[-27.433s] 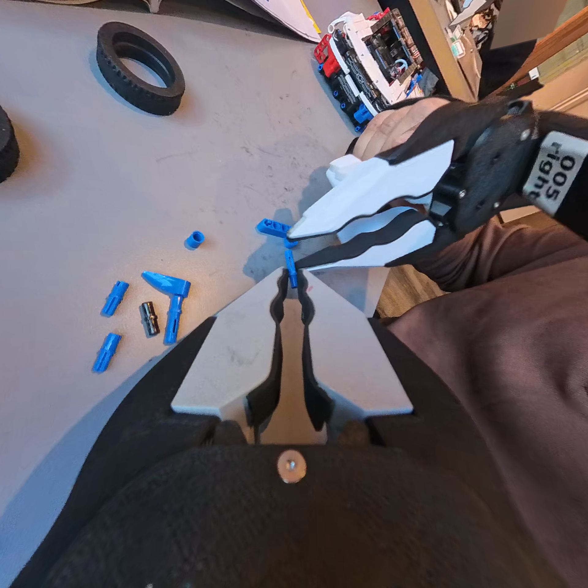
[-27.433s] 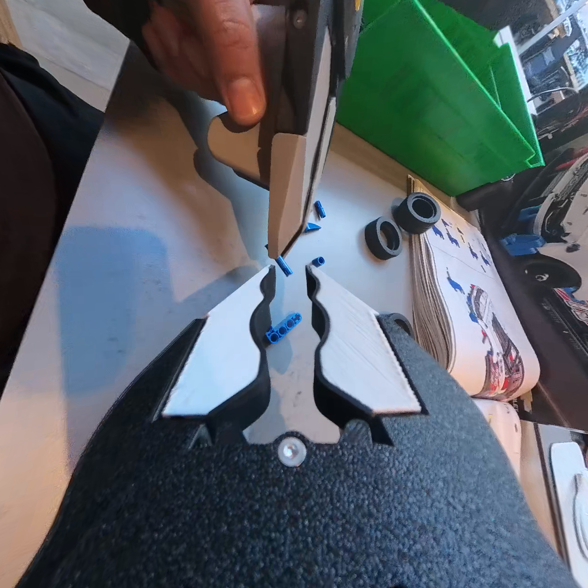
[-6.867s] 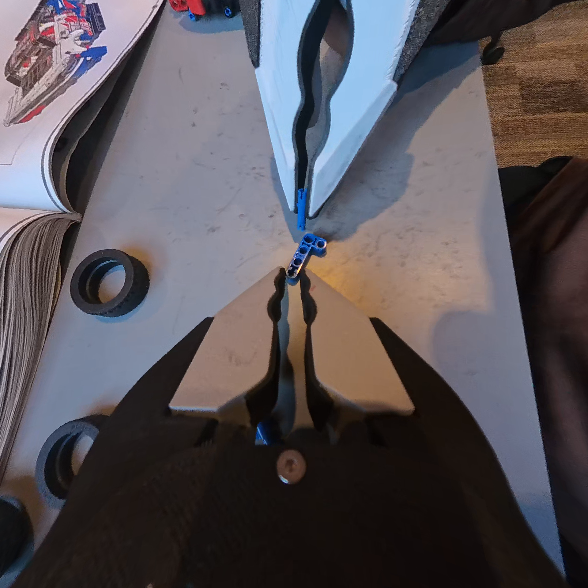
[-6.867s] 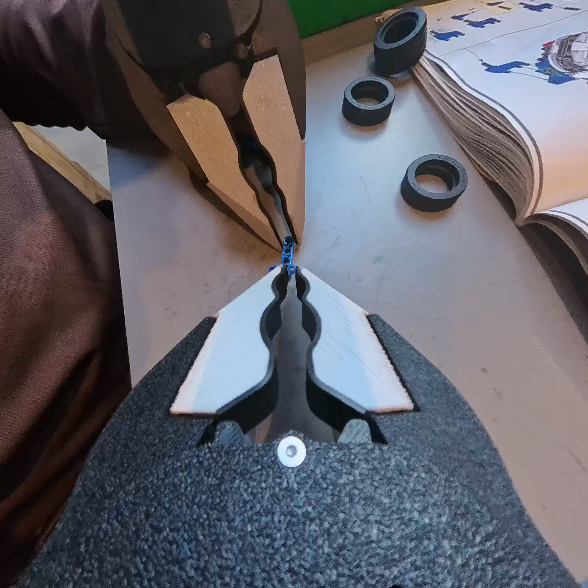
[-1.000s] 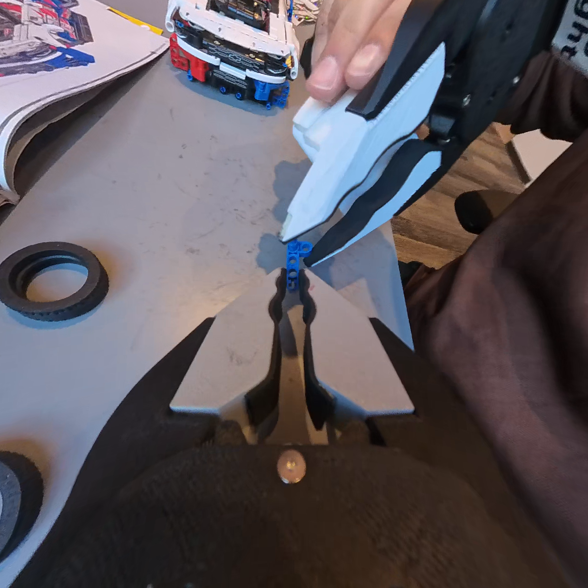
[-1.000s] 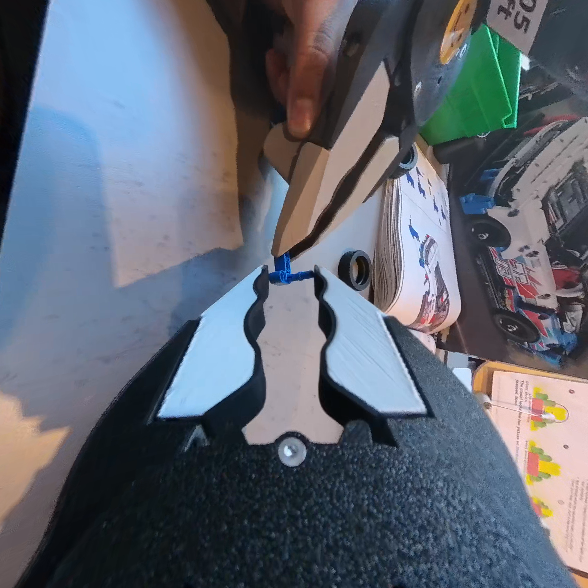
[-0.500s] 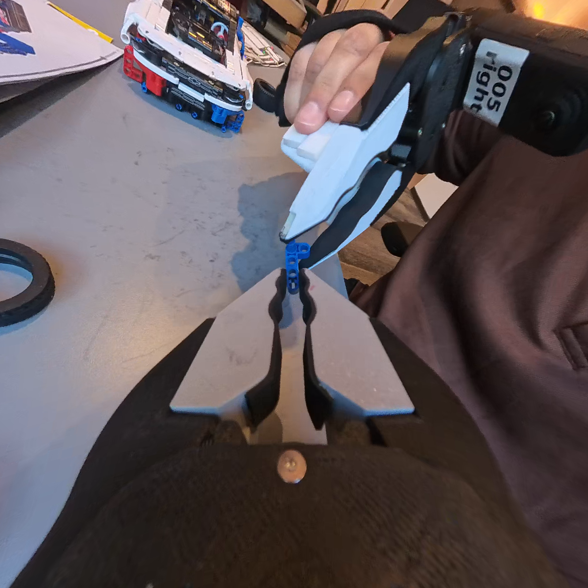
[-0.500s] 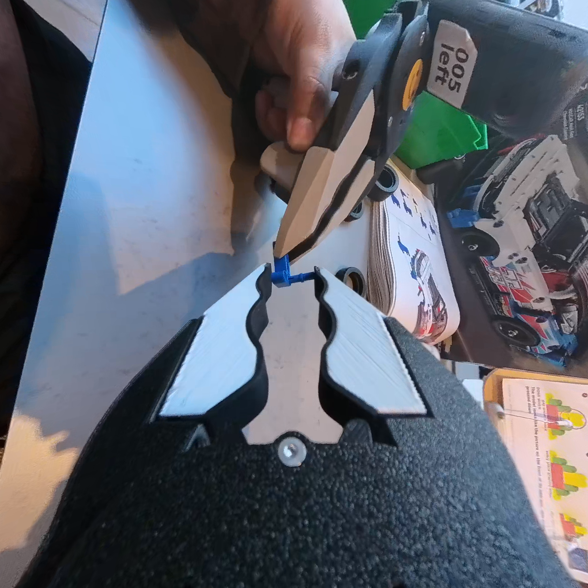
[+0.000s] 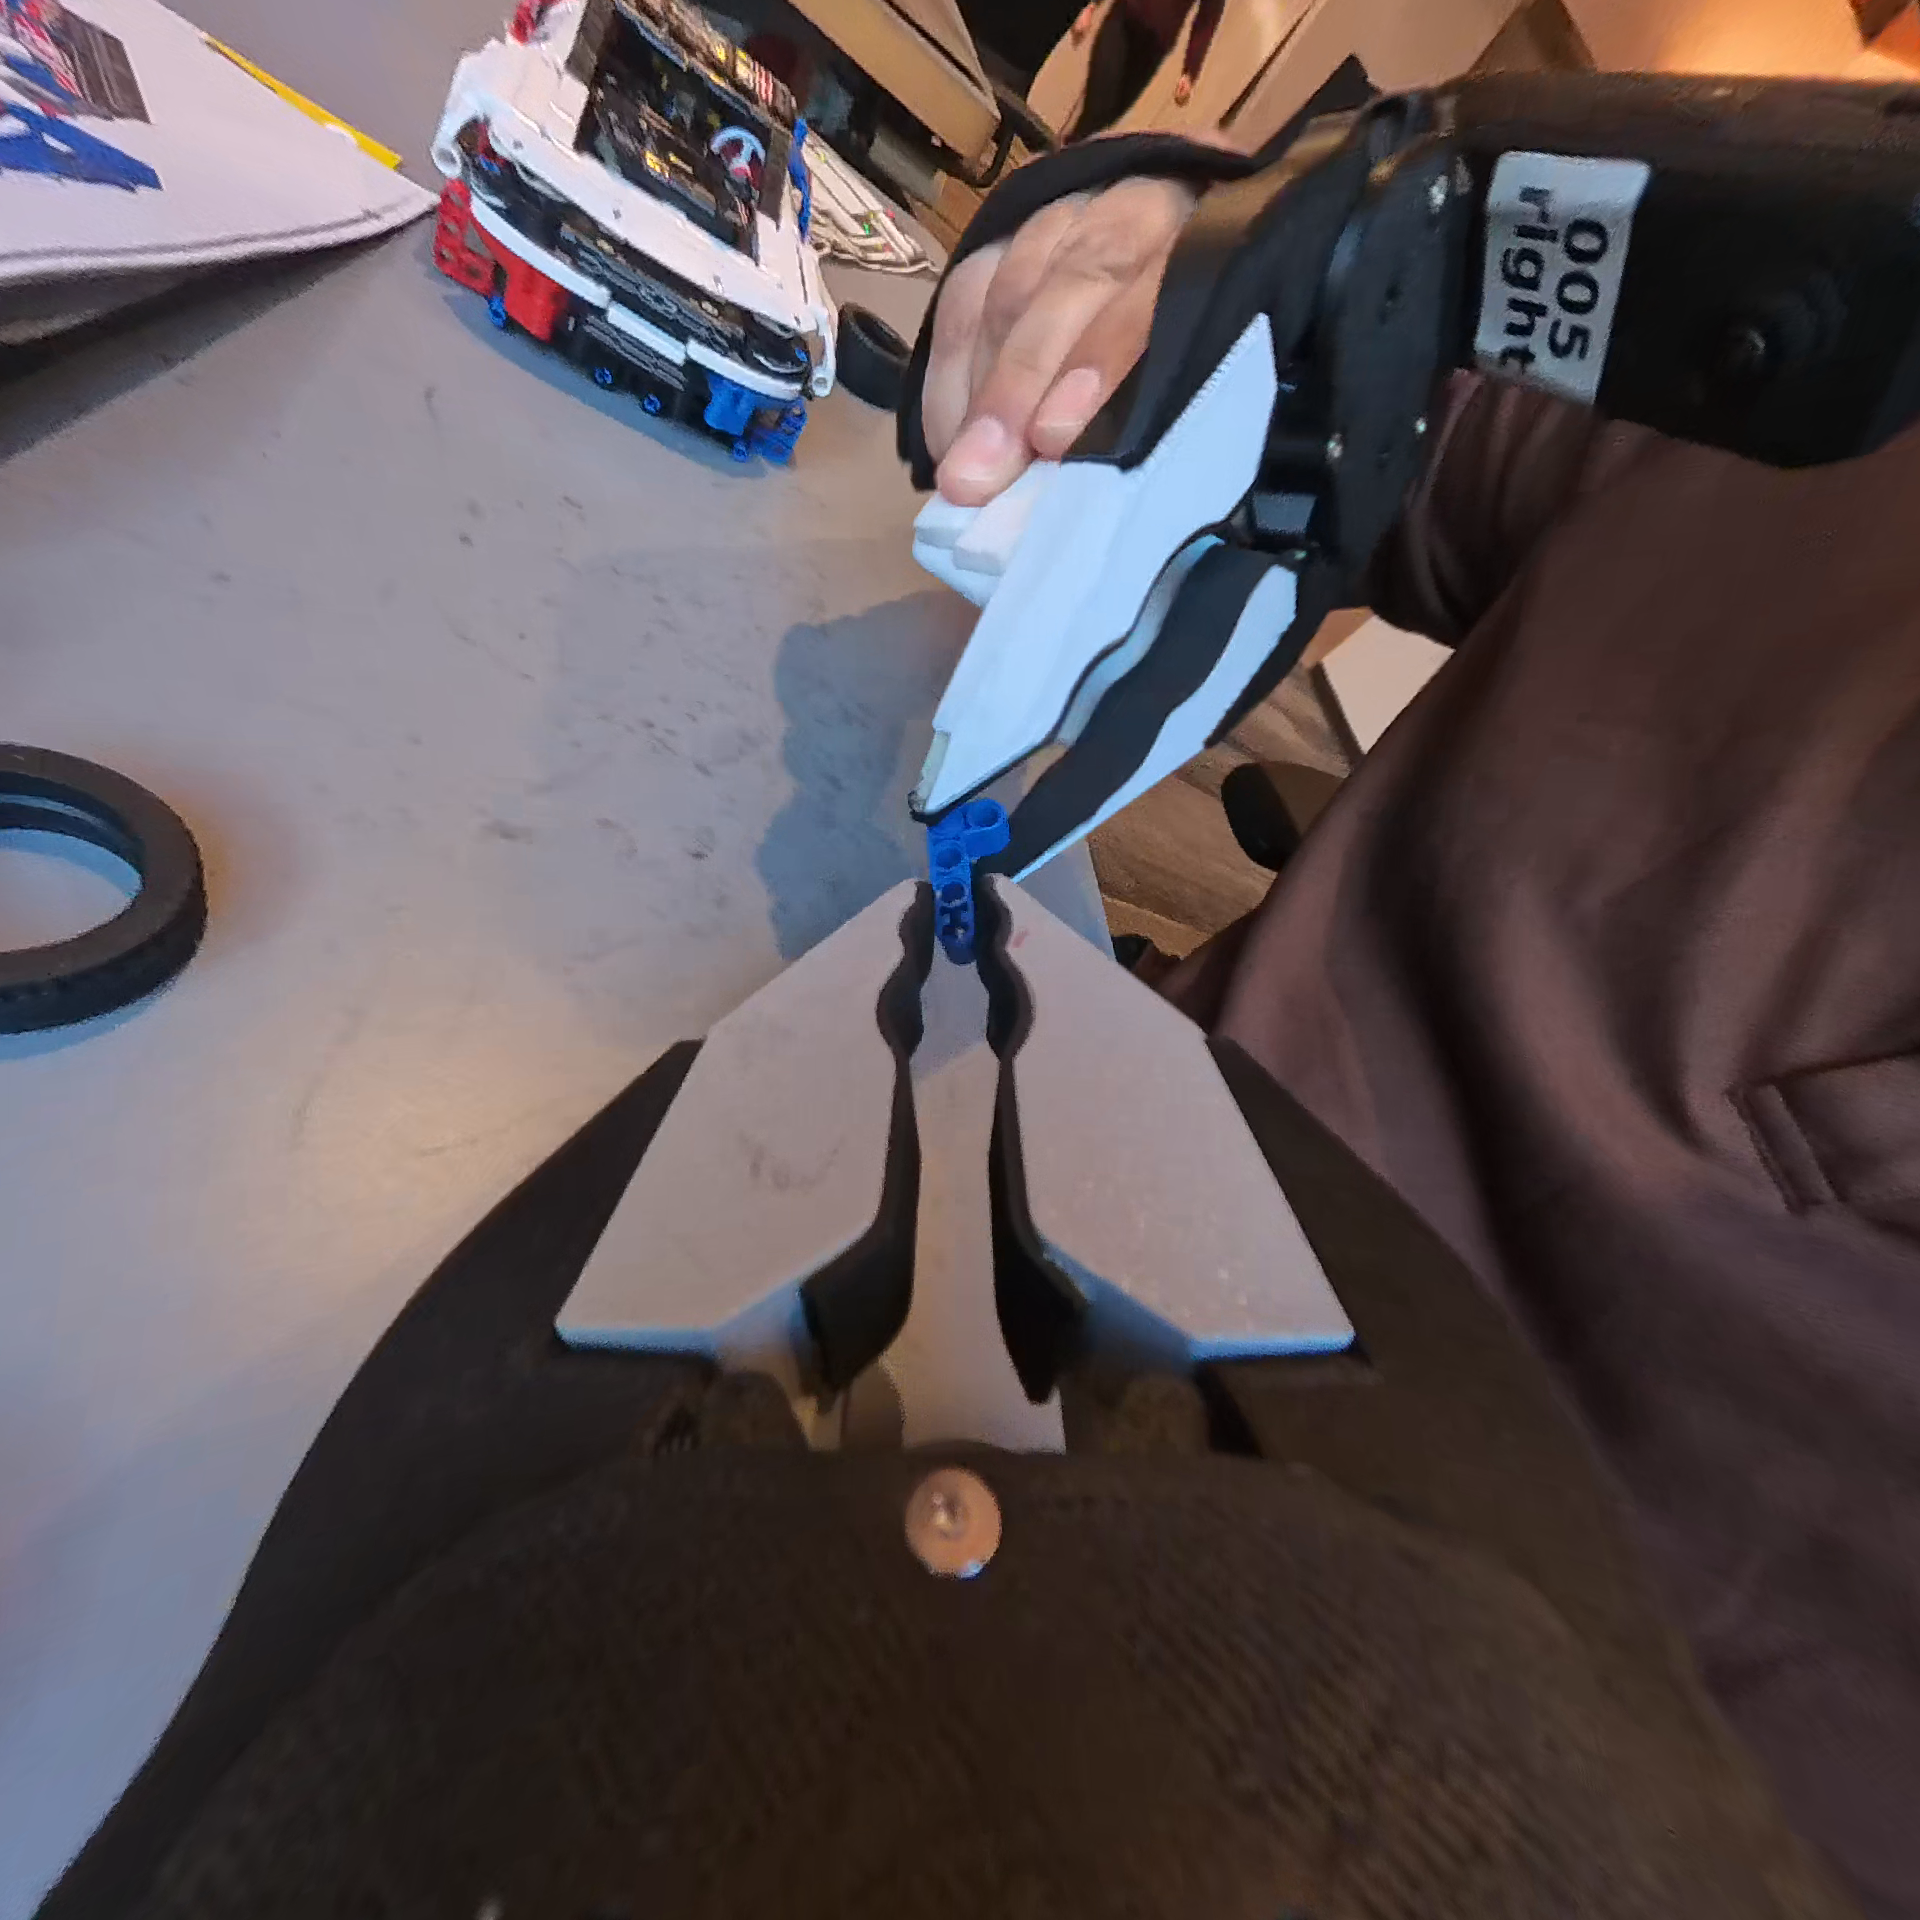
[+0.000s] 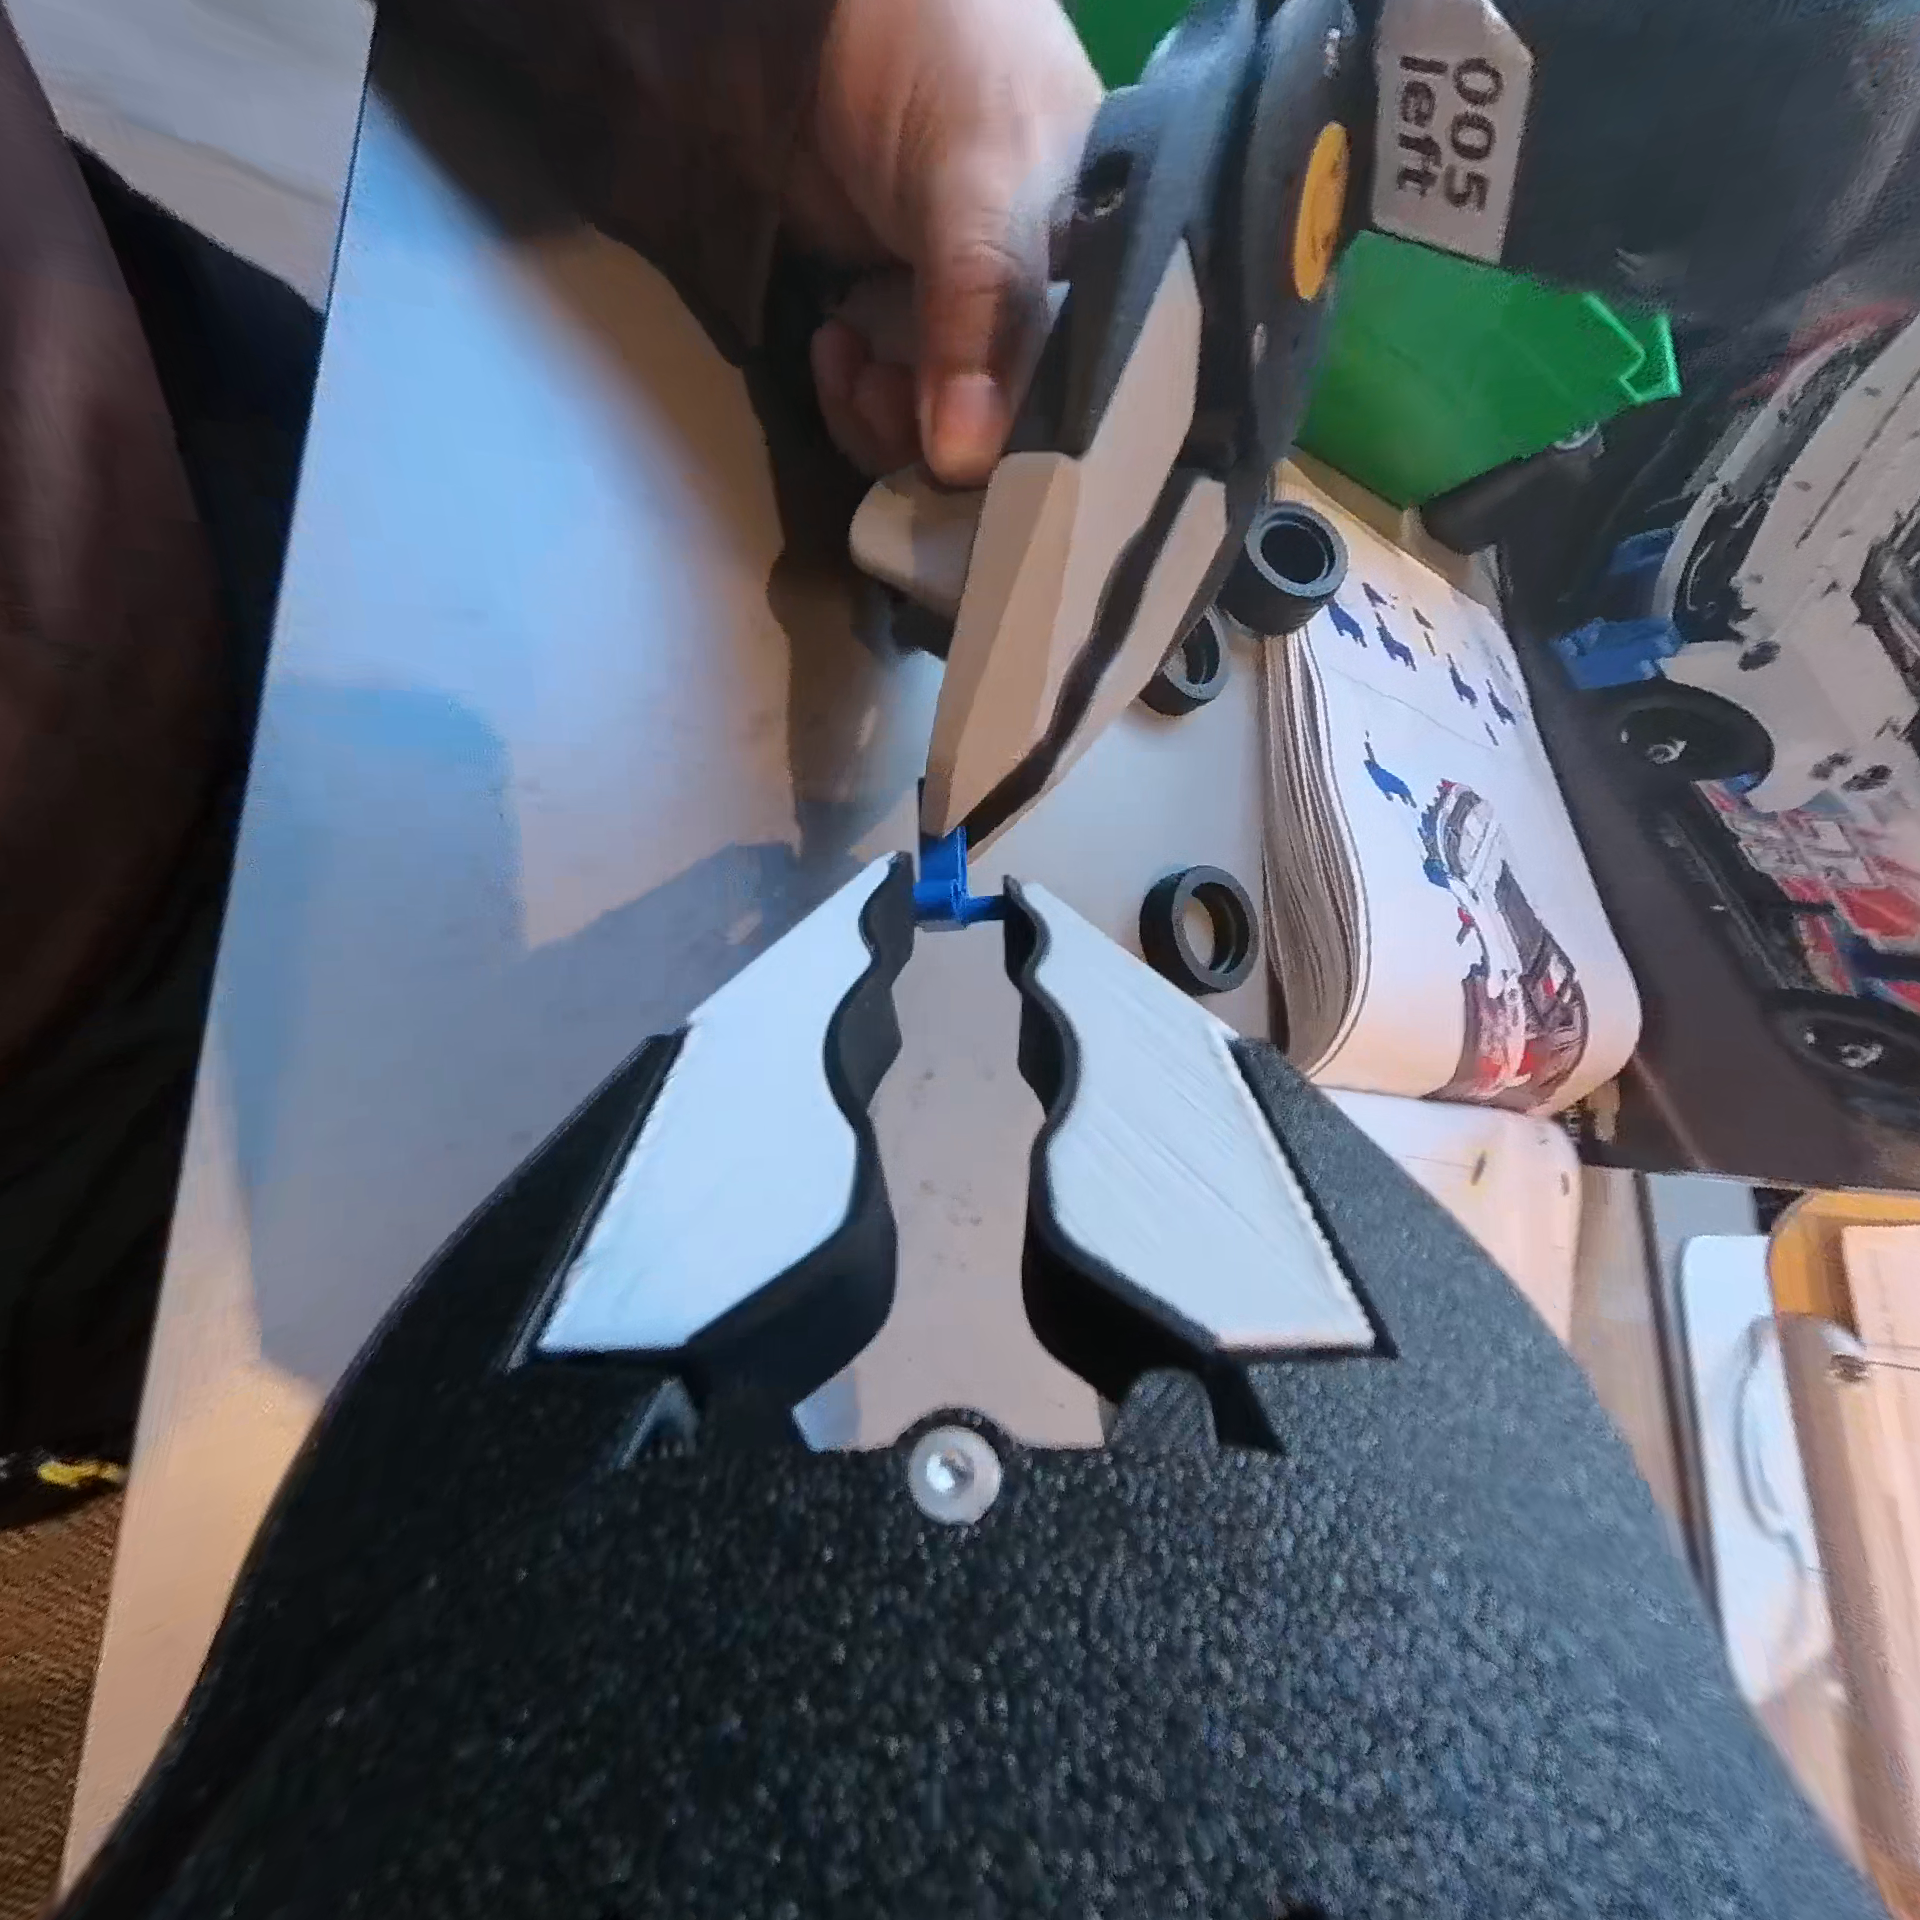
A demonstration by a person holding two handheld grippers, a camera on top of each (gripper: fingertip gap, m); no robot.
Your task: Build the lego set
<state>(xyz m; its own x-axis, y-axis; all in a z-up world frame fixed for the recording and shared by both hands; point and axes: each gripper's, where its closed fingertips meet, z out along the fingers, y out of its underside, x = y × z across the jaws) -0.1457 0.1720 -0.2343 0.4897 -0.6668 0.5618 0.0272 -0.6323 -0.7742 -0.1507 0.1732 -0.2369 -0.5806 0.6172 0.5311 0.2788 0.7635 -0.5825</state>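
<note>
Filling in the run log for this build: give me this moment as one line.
stage: pin pressing | left hand-held gripper: shut on blue L-beam | right hand-held gripper: around beam and pin, squeezing | table: tyre, car model

Blue L-shaped beam (image 9: 957, 878): formerly loose on the table (image 9: 436, 727), now lifted clear, pinched in the left gripper (image 9: 954, 914). Blue pin (image 10: 987, 912): now seated in the beam's short arm. Right gripper (image 10: 951, 883): tips now bracket that assembly.

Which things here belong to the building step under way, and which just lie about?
In use: blue L-shaped piece, left tool, right tool.
Lying about: black tyre, part-built car, instruction book, green bin.
</note>
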